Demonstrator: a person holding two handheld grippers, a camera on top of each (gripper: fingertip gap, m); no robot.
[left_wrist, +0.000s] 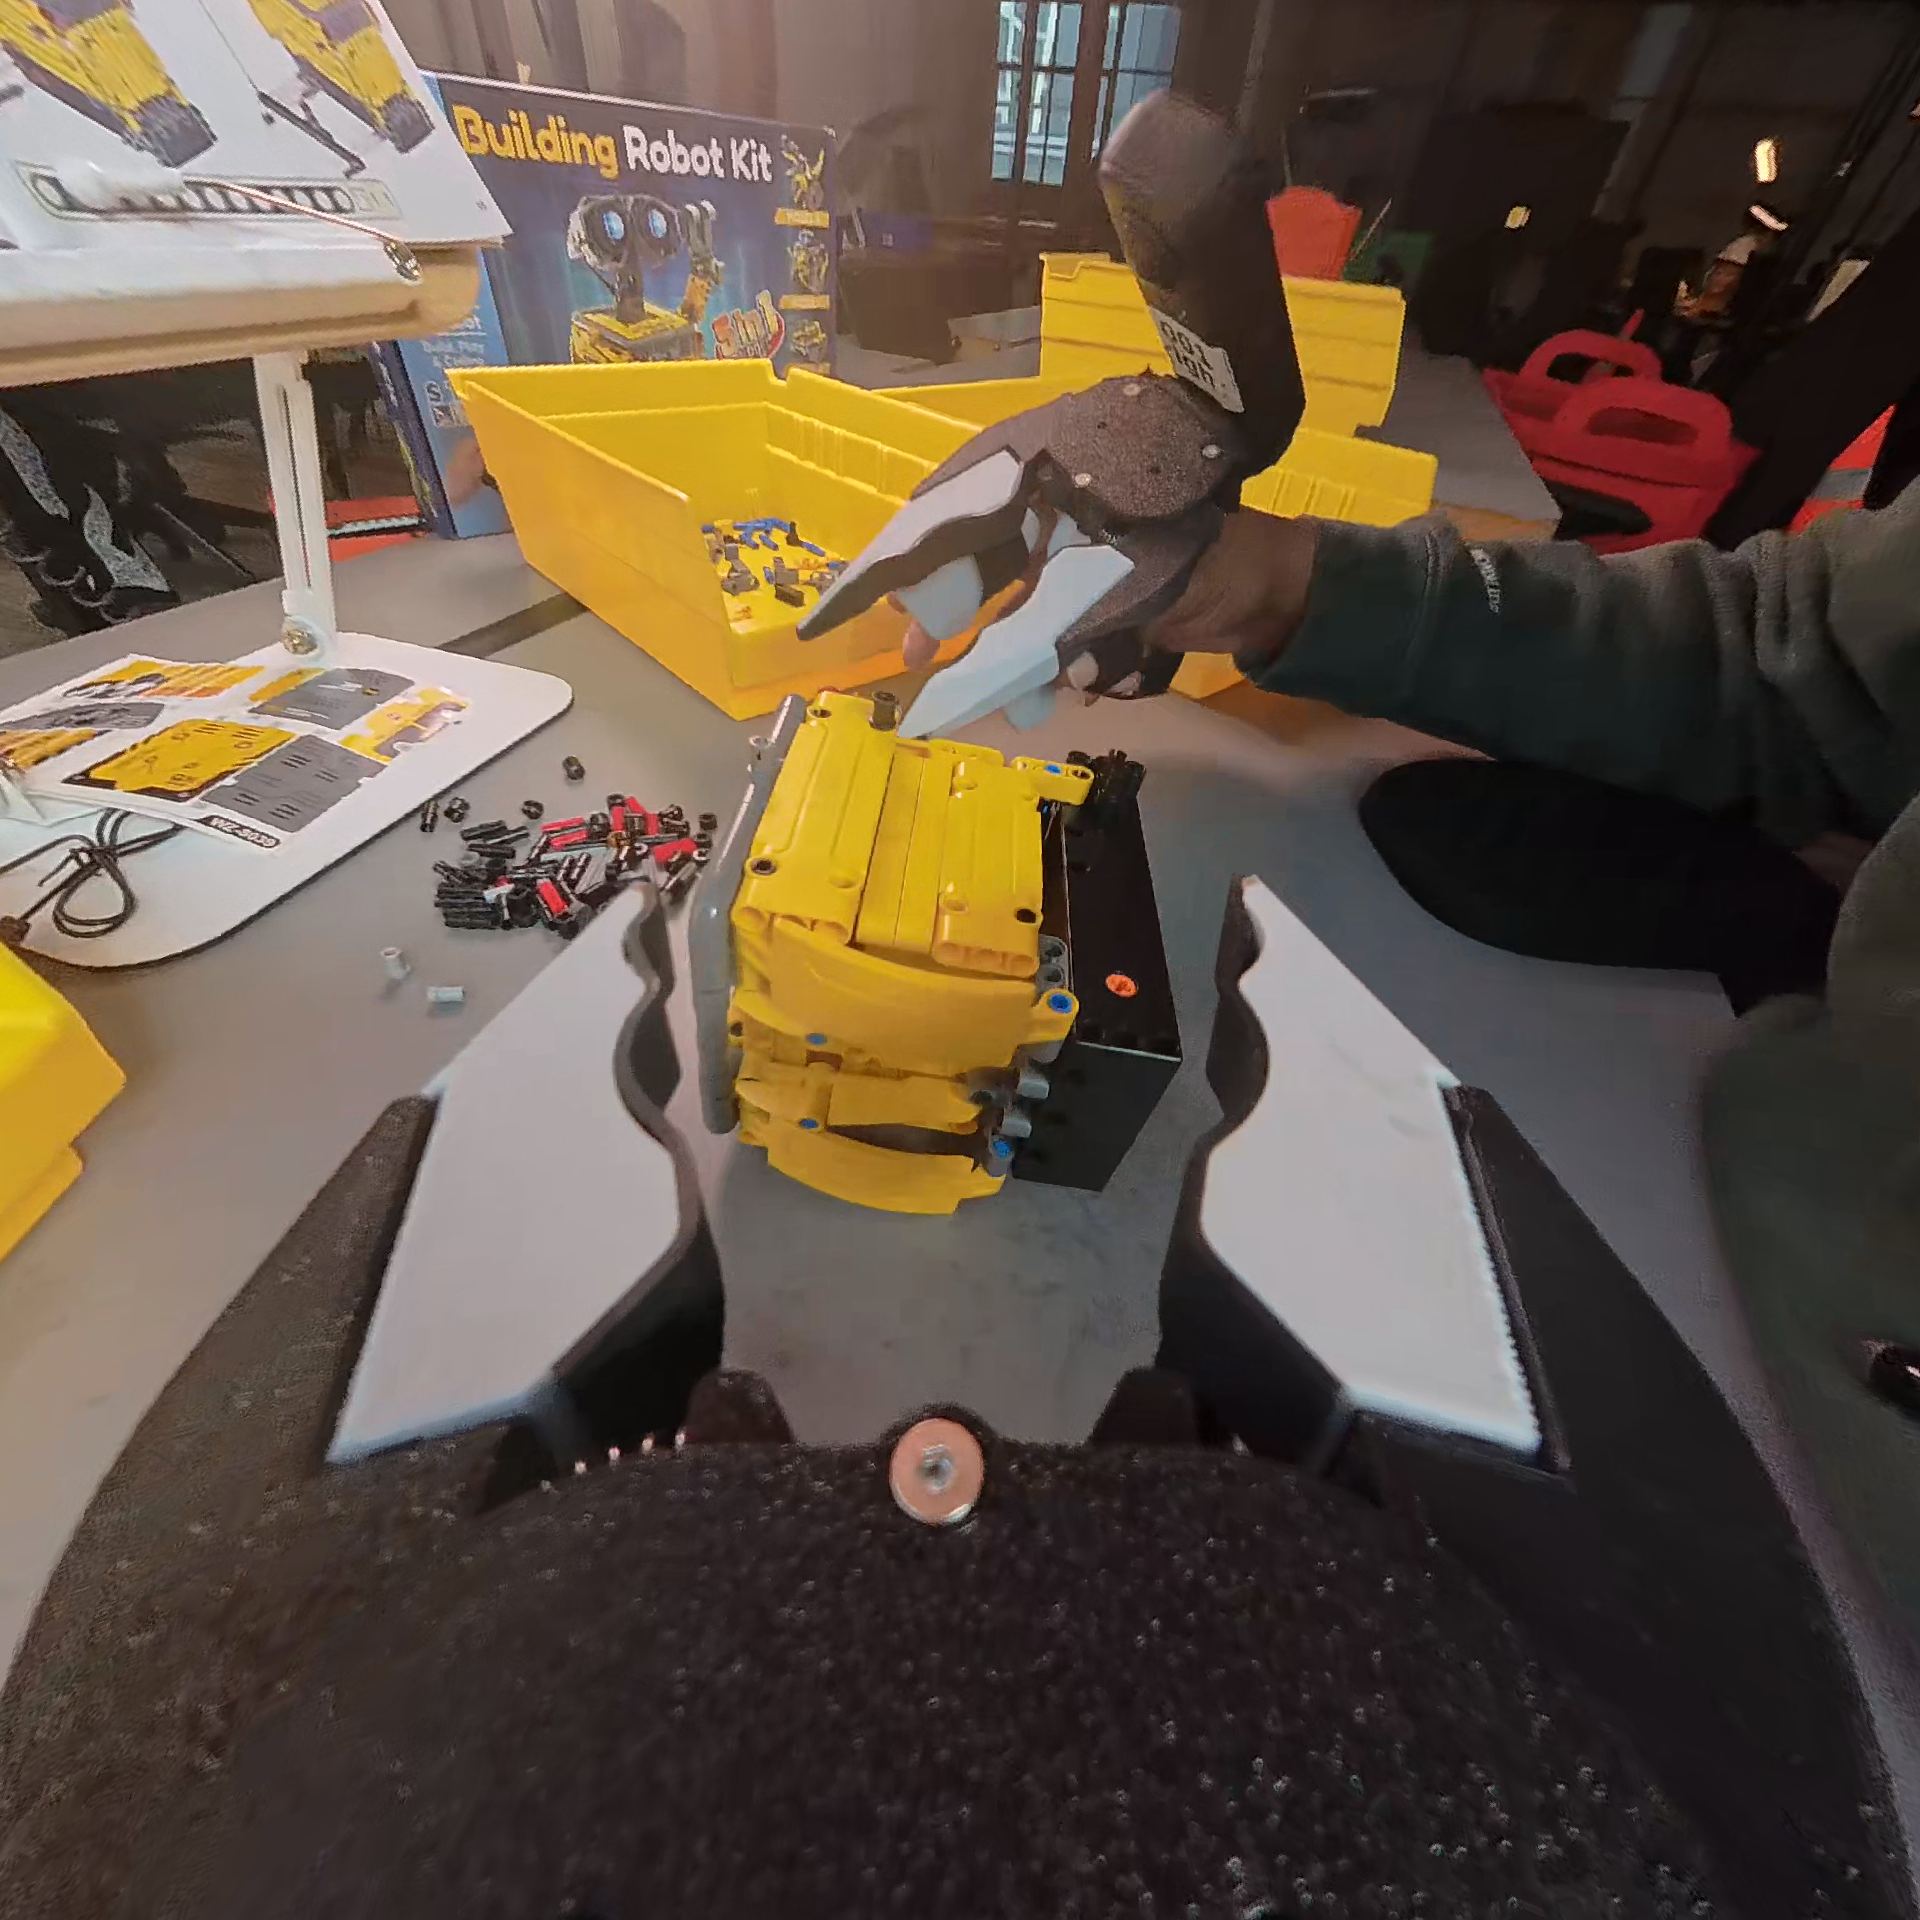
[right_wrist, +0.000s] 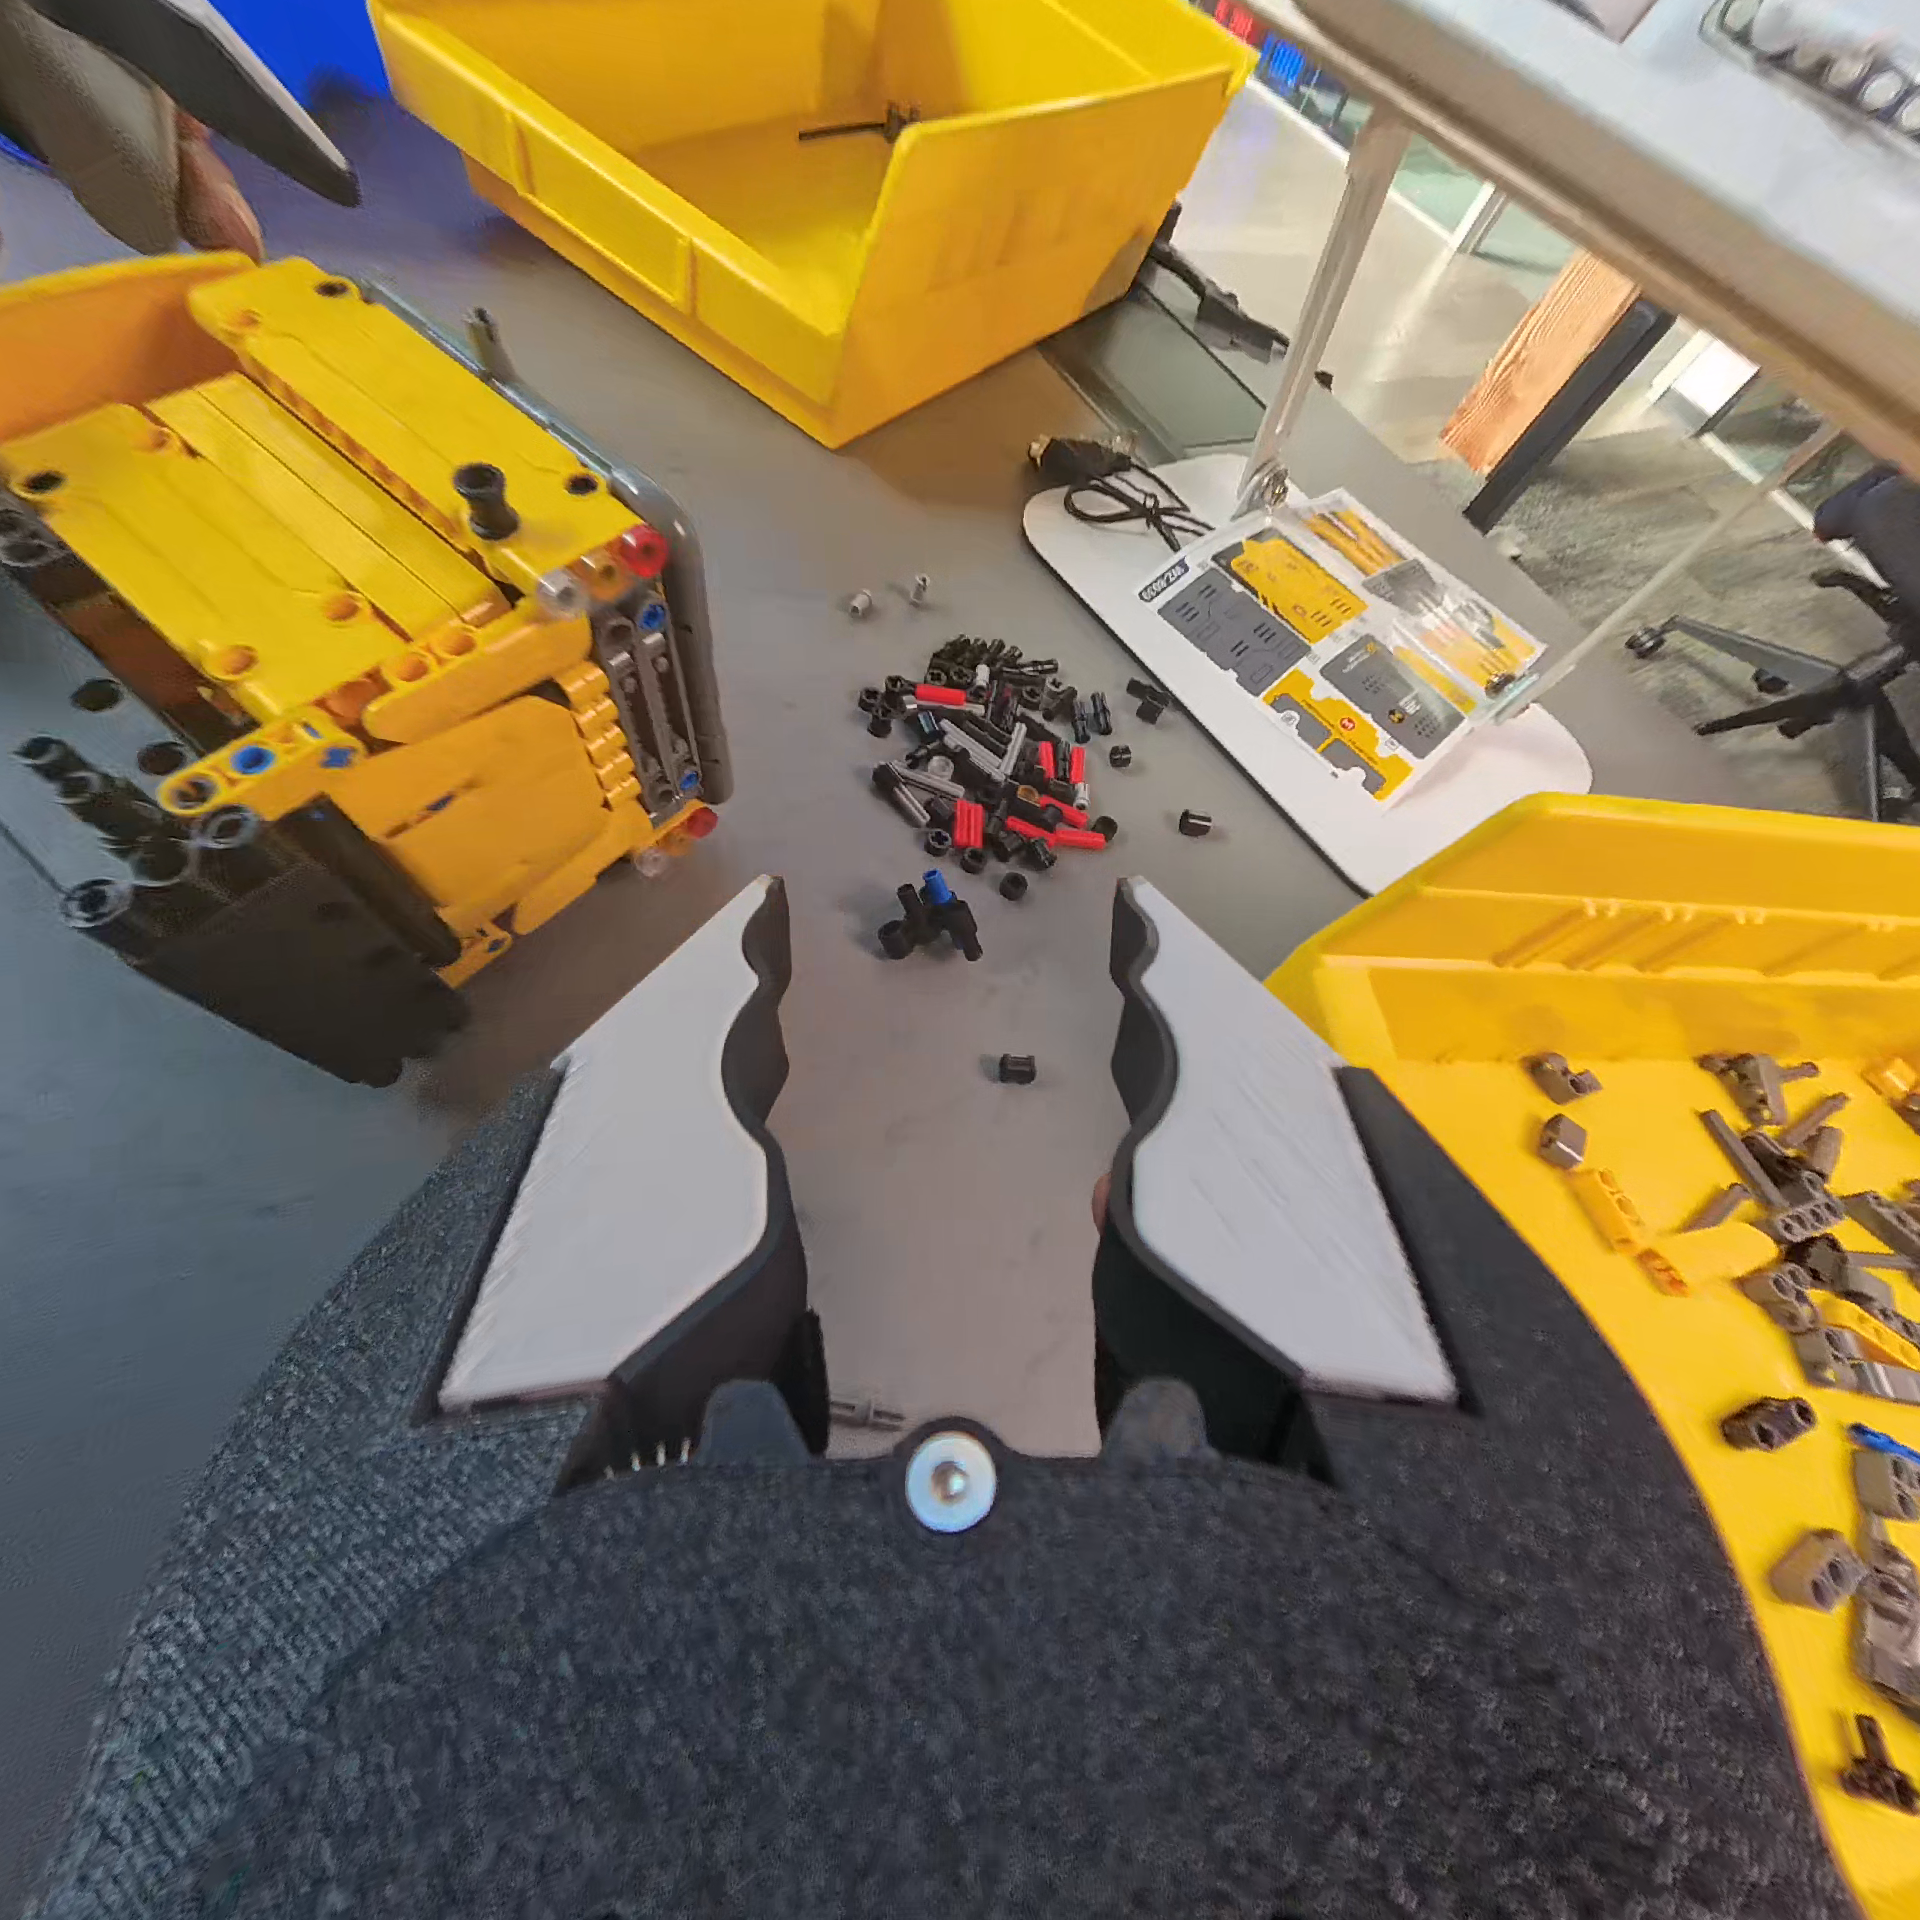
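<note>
Left wrist view: left gripper (left_wrist: 940, 925) spread wide, empty, straddling the yellow block model (left_wrist: 894, 966) standing on the bench (left_wrist: 260, 1091). To grip well, I'd center and close on the flat sides. Right gripper (right_wrist: 945, 904) also spread, empty, nearest a small black connector (right_wrist: 928, 920). Pin pile (right_wrist: 997, 748) beyond; yellow parts bin (right_wrist: 1621, 914) crowds the right.

Printed title on blue kit box (left_wrist: 644, 229), small code on sticker sheet (left_wrist: 239, 758), label on right gripper (left_wrist: 1195, 364)
</note>
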